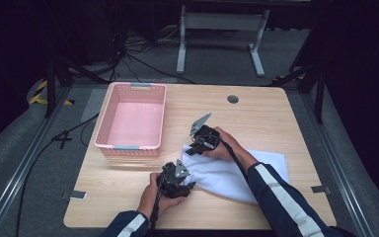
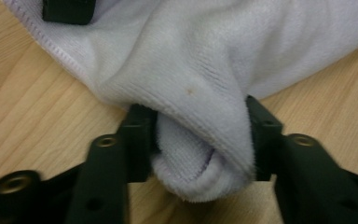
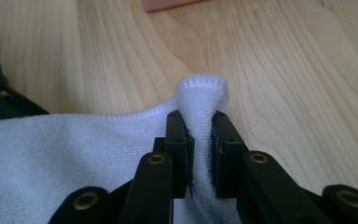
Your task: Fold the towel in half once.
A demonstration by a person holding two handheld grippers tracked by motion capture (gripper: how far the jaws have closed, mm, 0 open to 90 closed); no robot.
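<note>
White towel (image 1: 237, 174) near the desk's (image 1: 256, 113) front edge. Left gripper (image 2: 200, 140) pinches a bunched fold; right gripper (image 3: 200, 140) clamps a corner narrowly. High view adds pink basket (image 1: 132, 118).

A light wooden table (image 1: 256, 118) with rounded corners and a round grey cable port (image 1: 233, 99) near its far edge carries a pink plastic basket (image 1: 109, 123) at far left and a white towel (image 1: 227, 175) spread toward the near right
</note>
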